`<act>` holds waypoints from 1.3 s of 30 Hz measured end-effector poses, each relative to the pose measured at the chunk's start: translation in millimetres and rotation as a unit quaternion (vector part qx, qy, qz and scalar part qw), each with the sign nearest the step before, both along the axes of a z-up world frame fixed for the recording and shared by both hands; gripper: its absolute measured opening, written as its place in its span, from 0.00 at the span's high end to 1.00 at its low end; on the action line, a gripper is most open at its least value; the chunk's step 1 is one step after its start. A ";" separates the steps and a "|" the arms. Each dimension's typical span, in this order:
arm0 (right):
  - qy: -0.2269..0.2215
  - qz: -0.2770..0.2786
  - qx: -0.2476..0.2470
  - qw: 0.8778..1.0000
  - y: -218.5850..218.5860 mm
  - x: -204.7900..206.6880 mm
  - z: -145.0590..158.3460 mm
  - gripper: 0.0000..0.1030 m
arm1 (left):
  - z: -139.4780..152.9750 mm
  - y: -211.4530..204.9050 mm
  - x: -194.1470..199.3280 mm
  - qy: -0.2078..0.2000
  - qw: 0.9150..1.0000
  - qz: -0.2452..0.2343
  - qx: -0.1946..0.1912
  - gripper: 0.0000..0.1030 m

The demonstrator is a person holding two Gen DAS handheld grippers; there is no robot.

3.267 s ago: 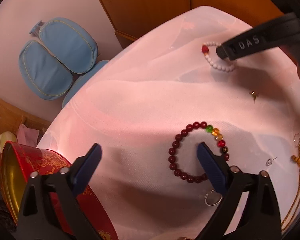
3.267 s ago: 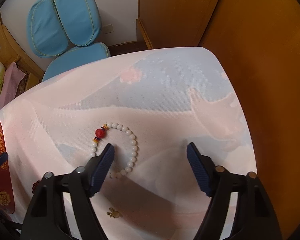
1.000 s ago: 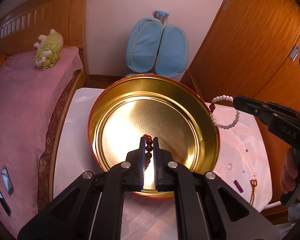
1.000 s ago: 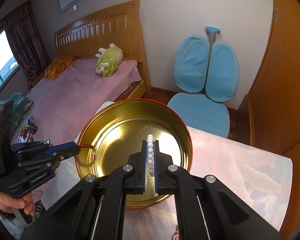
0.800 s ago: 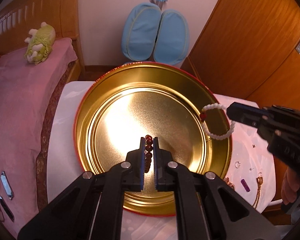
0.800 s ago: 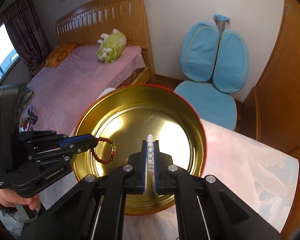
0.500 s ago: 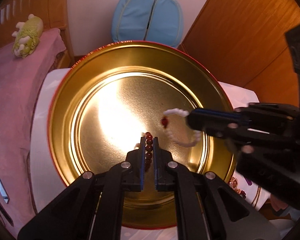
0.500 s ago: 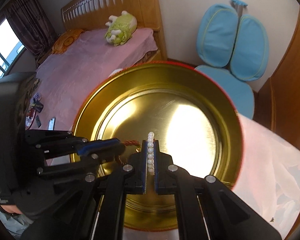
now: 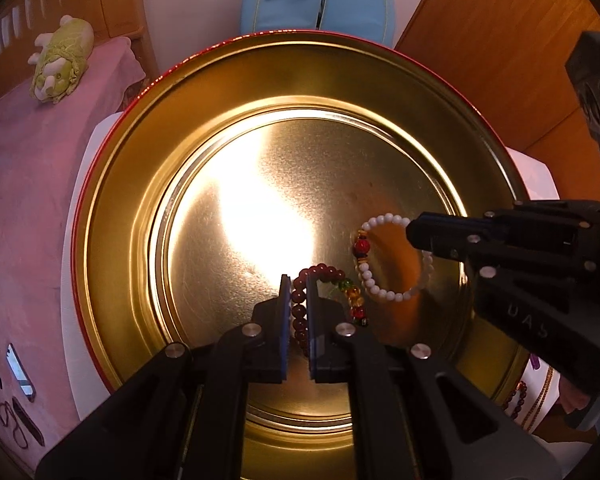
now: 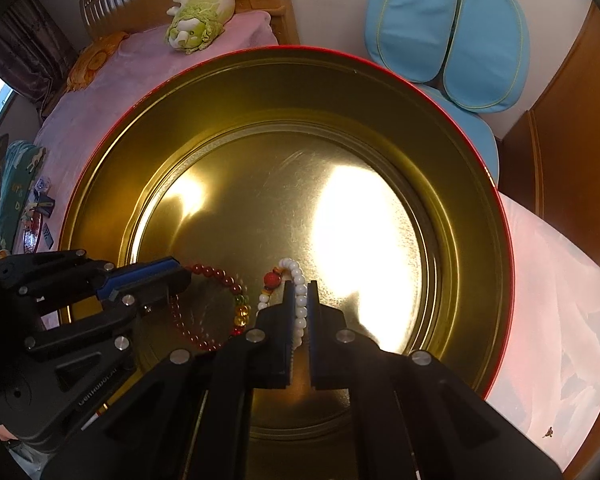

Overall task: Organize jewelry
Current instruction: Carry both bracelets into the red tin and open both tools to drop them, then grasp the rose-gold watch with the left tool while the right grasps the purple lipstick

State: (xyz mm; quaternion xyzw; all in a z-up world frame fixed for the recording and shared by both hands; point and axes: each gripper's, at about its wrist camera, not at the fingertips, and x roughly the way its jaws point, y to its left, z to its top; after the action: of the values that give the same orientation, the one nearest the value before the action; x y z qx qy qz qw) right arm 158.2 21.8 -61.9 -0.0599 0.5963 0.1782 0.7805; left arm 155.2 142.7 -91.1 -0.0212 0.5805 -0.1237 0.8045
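Both my tools hang over the gold tin (image 9: 112, 208)'s floor; left tool (image 9: 298, 294) clamped on the dark red bracelet (image 9: 300, 300), right tool (image 10: 299, 300) on the white bead bracelet (image 10: 298, 296), loops side by side.

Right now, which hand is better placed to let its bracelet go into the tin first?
Neither clearly. The left tongs grip the dark red bracelet and the right tongs grip the white bracelet, both over the gold tin. Which hangs lower I cannot tell.
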 end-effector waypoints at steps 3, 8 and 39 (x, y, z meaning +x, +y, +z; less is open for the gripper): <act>0.000 0.001 0.001 1.000 0.3 0.9 -2.1 0.94 | -1.2 0.1 1.4 0.002 1.000 0.001 0.001 0.93; -0.001 0.003 0.000 1.000 7.3 7.6 -3.0 0.94 | 1.8 -0.5 0.0 -0.002 1.000 0.002 0.007 0.93; -0.114 0.016 0.023 0.993 -8.6 -45.8 55.1 0.05 | 55.5 -35.5 -55.2 -0.069 0.994 -0.015 0.085 0.19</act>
State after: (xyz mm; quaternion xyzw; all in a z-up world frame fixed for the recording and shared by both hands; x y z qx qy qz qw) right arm 112.4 13.2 -6.8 -0.0714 0.4980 0.1969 0.8415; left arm 100.0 107.1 -35.6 0.0653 0.5319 -0.0872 0.8398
